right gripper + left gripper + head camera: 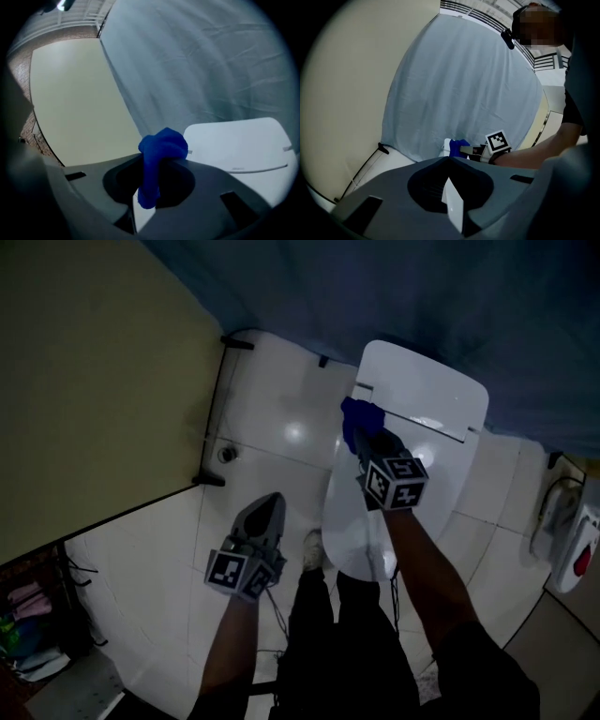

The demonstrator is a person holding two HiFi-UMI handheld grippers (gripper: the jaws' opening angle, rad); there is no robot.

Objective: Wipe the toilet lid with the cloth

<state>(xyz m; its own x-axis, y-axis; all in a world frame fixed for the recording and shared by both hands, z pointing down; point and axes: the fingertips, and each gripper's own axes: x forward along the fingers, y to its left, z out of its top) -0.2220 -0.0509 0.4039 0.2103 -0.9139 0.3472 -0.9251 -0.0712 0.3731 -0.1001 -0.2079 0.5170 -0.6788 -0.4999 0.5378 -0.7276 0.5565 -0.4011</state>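
Presently the right gripper (367, 442) clamps a bunched blue cloth (359, 420) at the rear left edge of the white oval toilet lid (352, 521). Beside it the left gripper (270, 504), jaws together and empty, hangs over open white floor tiles (272, 427).

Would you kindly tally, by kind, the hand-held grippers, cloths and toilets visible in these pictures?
Hand-held grippers: 2 (left hand-held gripper, right hand-held gripper)
Blue cloth: 1
Toilet: 1
Total: 4

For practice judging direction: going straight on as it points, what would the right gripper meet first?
Probably the toilet's white rear section, just beyond its blue cloth; depth is unclear.
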